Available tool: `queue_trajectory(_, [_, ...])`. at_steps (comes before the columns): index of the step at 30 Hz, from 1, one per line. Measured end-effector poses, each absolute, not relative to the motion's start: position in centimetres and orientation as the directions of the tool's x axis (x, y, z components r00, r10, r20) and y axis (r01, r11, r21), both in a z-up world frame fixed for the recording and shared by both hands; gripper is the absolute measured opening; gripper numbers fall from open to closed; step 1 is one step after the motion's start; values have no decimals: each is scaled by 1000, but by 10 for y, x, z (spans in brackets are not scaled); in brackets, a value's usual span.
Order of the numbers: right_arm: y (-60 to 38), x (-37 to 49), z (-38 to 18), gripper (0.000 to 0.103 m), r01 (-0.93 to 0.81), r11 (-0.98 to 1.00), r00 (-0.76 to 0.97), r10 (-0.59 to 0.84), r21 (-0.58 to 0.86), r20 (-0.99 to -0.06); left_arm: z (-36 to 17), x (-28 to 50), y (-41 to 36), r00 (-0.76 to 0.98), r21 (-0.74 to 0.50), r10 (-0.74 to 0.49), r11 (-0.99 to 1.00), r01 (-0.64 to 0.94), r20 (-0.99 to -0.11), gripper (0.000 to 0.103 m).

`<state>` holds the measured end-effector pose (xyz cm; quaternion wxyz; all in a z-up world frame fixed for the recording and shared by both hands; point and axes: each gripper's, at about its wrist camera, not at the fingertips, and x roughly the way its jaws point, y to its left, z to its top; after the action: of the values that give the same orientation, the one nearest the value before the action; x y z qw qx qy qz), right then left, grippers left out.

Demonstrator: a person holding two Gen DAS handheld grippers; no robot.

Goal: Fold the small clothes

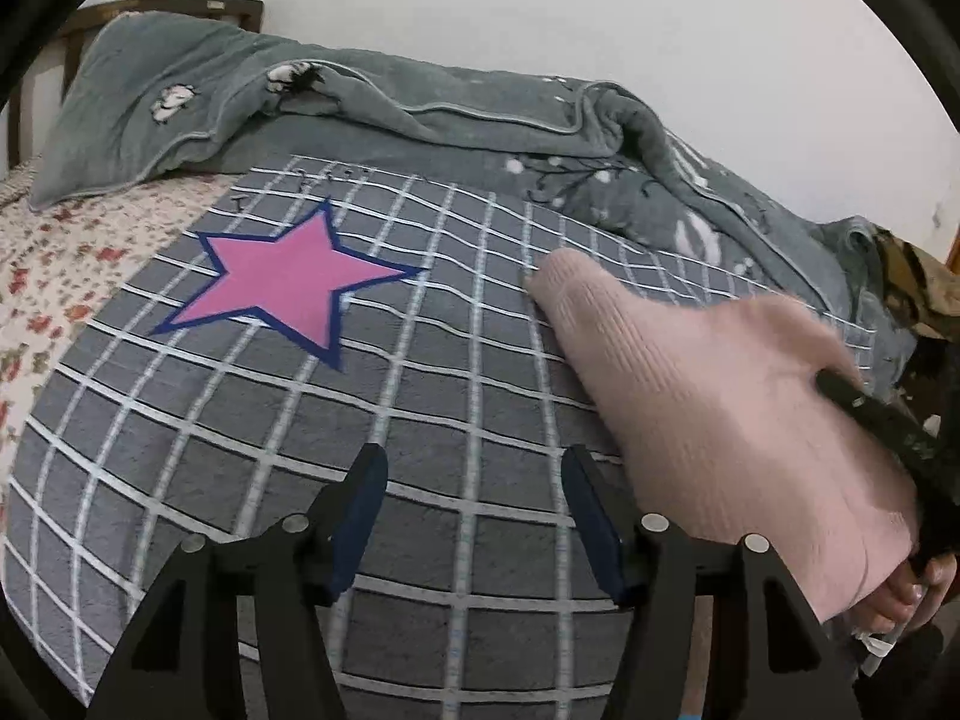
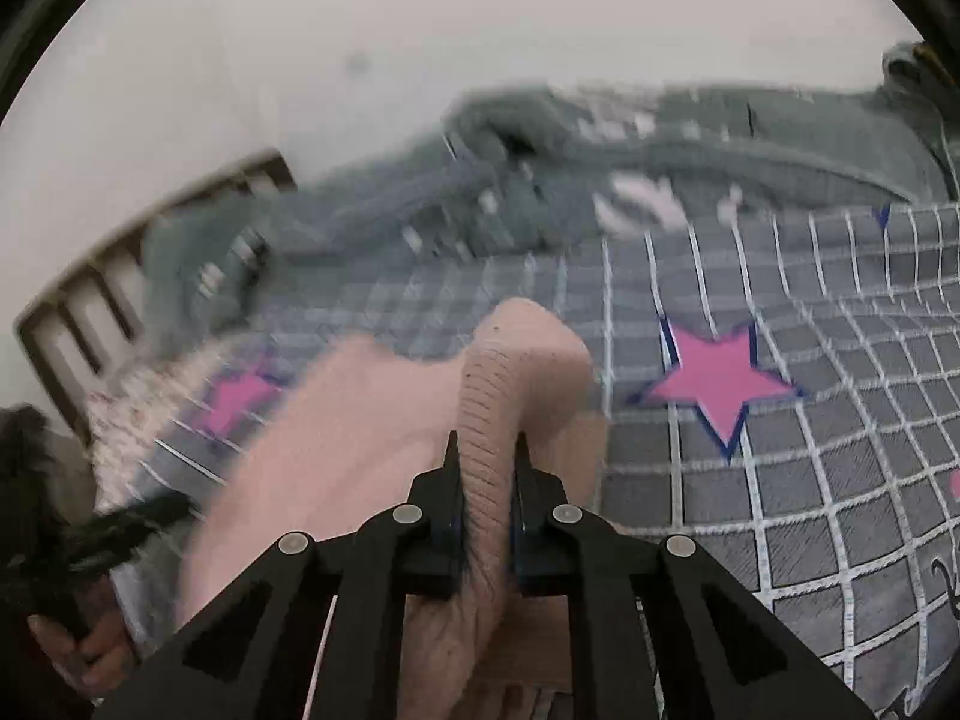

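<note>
A small pink ribbed knit garment [image 1: 708, 396] lies partly on the grey checked bedspread [image 1: 300, 468], its right side lifted. My left gripper [image 1: 474, 480] is open and empty above the bedspread, just left of the garment. My right gripper [image 2: 485, 450] is shut on a raised fold of the pink garment [image 2: 510, 372] and holds it up; the rest hangs below, blurred. The right gripper also shows in the left wrist view [image 1: 864, 414] at the garment's right edge.
A pink star [image 1: 288, 288] is printed on the bedspread. A rumpled grey-green quilt [image 1: 420, 114] lies along the far side by the white wall. A floral sheet [image 1: 54, 264] and wooden headboard [image 1: 36, 78] are at left.
</note>
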<state>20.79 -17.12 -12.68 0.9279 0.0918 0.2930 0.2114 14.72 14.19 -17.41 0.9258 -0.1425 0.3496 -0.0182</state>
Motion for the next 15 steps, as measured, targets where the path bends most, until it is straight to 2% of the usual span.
queue_trajectory(3, [-194,192,-120,11,-350,869,764,481,349,-430,-174,147,133,753,-249,-136,968,-38,-644,61])
queue_trajectory(4, [-193,196,-124,11,-325,887,767,450,328,-458,-173,146,129,755,-239,-136,971,-29,-642,61])
queue_trajectory(7, [-182,226,-164,12,-219,944,679,329,246,-656,-170,146,123,757,-253,-157,967,-11,-635,61])
queue_trajectory(8, [-182,225,-166,17,-199,954,691,299,225,-658,-168,145,121,758,-264,-170,964,-4,-630,61])
queue_trajectory(11, [-179,207,-146,29,-219,966,749,255,135,-612,-163,143,117,764,-291,-200,957,17,-613,63])
queue_trajectory(15, [-179,178,-124,32,-256,960,811,278,115,-514,-157,144,109,767,-345,-249,938,38,-592,63])
